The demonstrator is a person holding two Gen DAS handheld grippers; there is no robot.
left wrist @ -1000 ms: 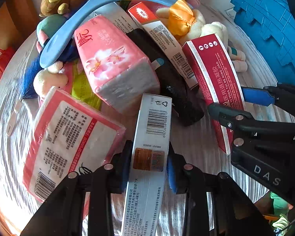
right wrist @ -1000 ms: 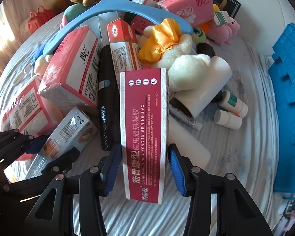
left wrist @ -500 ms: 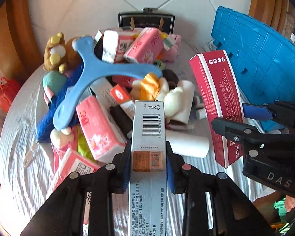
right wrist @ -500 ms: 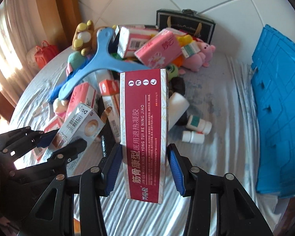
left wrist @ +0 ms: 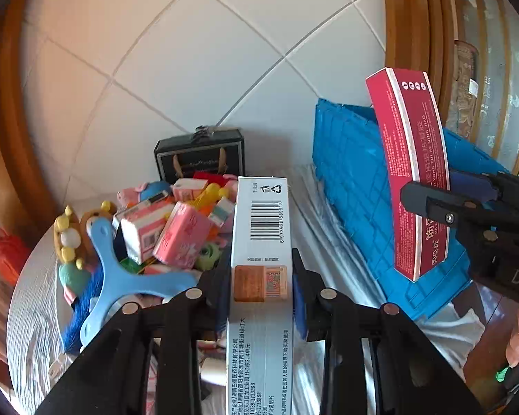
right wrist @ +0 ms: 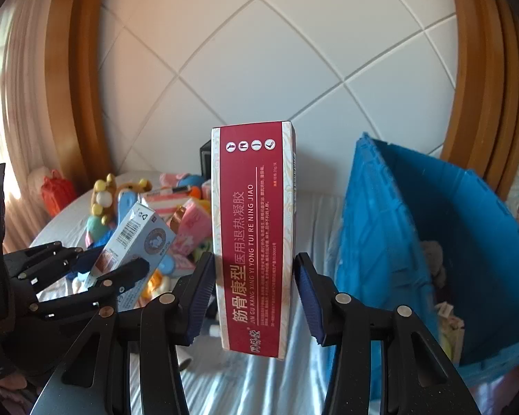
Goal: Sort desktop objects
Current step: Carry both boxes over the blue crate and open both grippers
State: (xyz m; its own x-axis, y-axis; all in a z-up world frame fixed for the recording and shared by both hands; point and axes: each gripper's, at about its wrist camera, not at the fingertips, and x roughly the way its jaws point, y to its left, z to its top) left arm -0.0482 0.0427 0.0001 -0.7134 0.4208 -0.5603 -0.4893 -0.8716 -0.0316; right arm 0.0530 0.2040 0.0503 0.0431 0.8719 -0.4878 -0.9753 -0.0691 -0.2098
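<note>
My left gripper [left wrist: 261, 283] is shut on a long white medicine box [left wrist: 261, 242] with a barcode, held high above the table. It also shows in the right wrist view [right wrist: 131, 242]. My right gripper [right wrist: 254, 294] is shut on a long red medicine box [right wrist: 256, 228], held upright in the air. The red box also shows in the left wrist view [left wrist: 411, 173], in front of the blue crate [left wrist: 356, 186]. The pile of pink tissue packs [left wrist: 181, 233], plush toys and a blue Y-shaped hanger [left wrist: 121, 276] lies below on the table.
The blue crate [right wrist: 443, 242] stands at the right, open, with a few items inside. A black gift bag [left wrist: 200, 155] stands against the tiled wall behind the pile. A red toy bag [left wrist: 7, 256] sits at the far left. The table has a striped white cloth [right wrist: 245, 380].
Both grippers have lifted their boxes up off the pile and tilted the views toward the wall; the pile now lies far below. The red box has moved toward the blue crate.
</note>
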